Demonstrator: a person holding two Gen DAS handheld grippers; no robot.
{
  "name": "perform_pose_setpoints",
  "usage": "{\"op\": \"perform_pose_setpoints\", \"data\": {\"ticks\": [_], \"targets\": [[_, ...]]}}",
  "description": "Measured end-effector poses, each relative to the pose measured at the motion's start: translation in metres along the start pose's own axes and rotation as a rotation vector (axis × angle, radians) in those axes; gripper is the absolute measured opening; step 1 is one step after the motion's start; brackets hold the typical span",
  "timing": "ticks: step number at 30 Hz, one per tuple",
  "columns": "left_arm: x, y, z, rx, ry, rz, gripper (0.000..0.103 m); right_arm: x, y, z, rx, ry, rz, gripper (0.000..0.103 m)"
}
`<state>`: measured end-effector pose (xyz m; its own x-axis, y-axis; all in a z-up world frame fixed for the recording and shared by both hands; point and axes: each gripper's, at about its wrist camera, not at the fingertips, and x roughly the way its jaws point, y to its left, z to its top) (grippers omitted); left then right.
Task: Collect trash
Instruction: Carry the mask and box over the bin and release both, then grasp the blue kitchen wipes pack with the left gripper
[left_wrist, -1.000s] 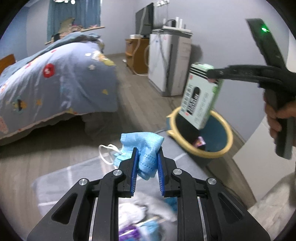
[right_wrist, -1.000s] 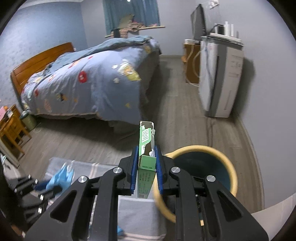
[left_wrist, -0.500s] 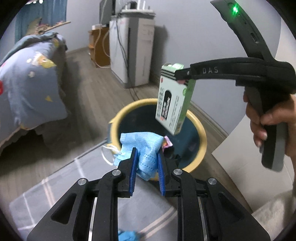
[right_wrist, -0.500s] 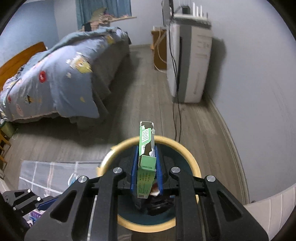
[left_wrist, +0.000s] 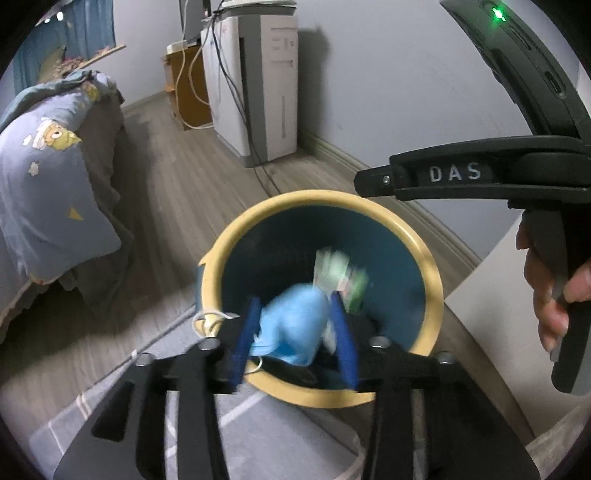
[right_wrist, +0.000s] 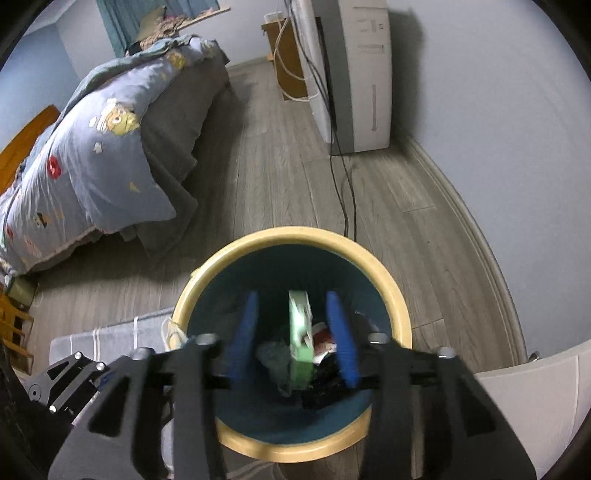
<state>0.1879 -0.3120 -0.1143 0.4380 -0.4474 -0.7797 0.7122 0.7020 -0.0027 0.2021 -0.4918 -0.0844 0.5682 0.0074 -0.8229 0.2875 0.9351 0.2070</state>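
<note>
A round bin (left_wrist: 424, 251) with a yellow rim and dark blue inside stands on the floor; it also shows in the right wrist view (right_wrist: 391, 291). My left gripper (left_wrist: 295, 325) is open over the bin's near rim, and the blue face mask (left_wrist: 291, 325) is blurred between its spread fingers, falling free. My right gripper (right_wrist: 293, 332) is open above the bin. The green carton (right_wrist: 299, 339) drops, blurred, between its fingers into the bin; it also shows in the left wrist view (left_wrist: 340, 273). Other scraps lie at the bin's bottom.
A bed with a blue quilt (right_wrist: 103, 147) stands to the left. A white appliance (right_wrist: 354, 70) with a trailing cord (right_wrist: 347, 192) stands by the far wall. A grey striped rug (left_wrist: 258, 424) lies under the grippers. A white surface (right_wrist: 535, 387) is at right.
Both grippers have moved over the bin and opened. The mask and the green carton, held before, are released and falling into the bin.
</note>
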Motion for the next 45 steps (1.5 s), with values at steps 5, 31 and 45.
{"op": "perform_pose_setpoints", "data": {"ticks": [5, 31, 45], "targets": [[-0.010, 0.007, -0.005, -0.034, -0.030, 0.041, 0.084, -0.004, -0.006, 0.003, 0.062, -0.017, -0.017, 0.087], [-0.226, 0.123, -0.155, -0.378, -0.124, 0.353, 0.098, -0.053, 0.147, -0.041, -0.203, -0.021, 0.020, 0.097], [-0.205, 0.106, -0.271, -0.304, 0.080, 0.280, 0.098, -0.052, 0.248, -0.114, -0.363, 0.110, 0.061, 0.097]]}}
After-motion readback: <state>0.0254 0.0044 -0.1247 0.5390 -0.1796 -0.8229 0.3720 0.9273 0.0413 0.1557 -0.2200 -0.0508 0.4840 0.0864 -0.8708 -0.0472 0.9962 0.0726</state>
